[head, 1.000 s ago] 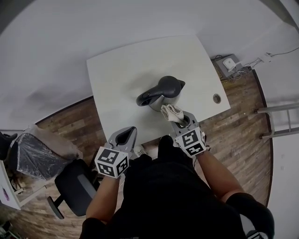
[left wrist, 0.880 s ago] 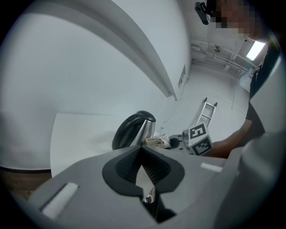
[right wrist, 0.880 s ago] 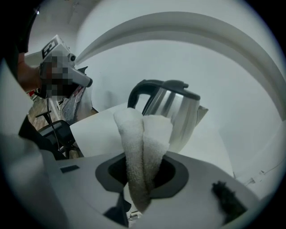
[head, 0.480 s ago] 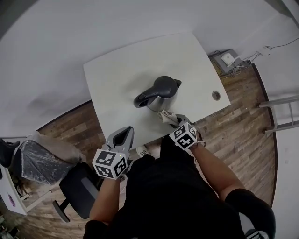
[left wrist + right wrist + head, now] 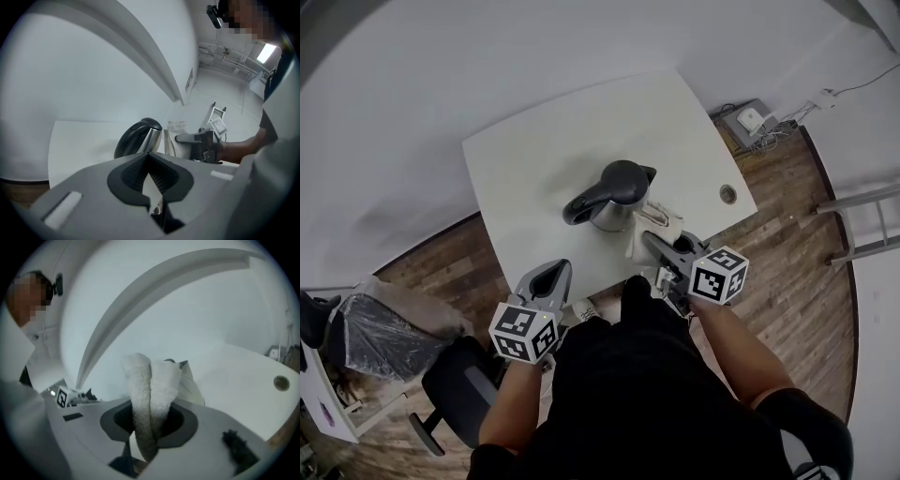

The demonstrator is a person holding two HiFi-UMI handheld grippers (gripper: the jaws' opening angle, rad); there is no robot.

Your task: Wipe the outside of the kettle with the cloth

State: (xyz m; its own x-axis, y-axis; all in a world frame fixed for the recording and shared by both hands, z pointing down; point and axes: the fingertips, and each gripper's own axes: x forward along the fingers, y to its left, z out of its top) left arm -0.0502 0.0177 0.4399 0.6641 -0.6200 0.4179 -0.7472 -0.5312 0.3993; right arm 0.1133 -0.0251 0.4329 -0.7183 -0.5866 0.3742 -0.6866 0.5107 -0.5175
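A steel kettle (image 5: 611, 197) with a black lid and handle stands on the white table (image 5: 544, 150); it also shows in the left gripper view as the kettle (image 5: 139, 138). My right gripper (image 5: 650, 237) is shut on a folded white cloth (image 5: 656, 225), which rests against the kettle's right side. In the right gripper view the cloth (image 5: 151, 380) fills the jaws and hides nearly all of the kettle. My left gripper (image 5: 554, 267) hangs over the table's near edge, apart from the kettle, with its jaws closed on nothing.
A round cable hole (image 5: 727, 195) sits near the table's right corner. On the wooden floor are an office chair (image 5: 457, 380) and a black bag (image 5: 366, 328) at the left, a white box with cables (image 5: 752, 120) and a metal ladder (image 5: 862, 202) at the right.
My right gripper has carried the cloth from the kettle's near side round to its right side and has turned. The left gripper has barely moved.
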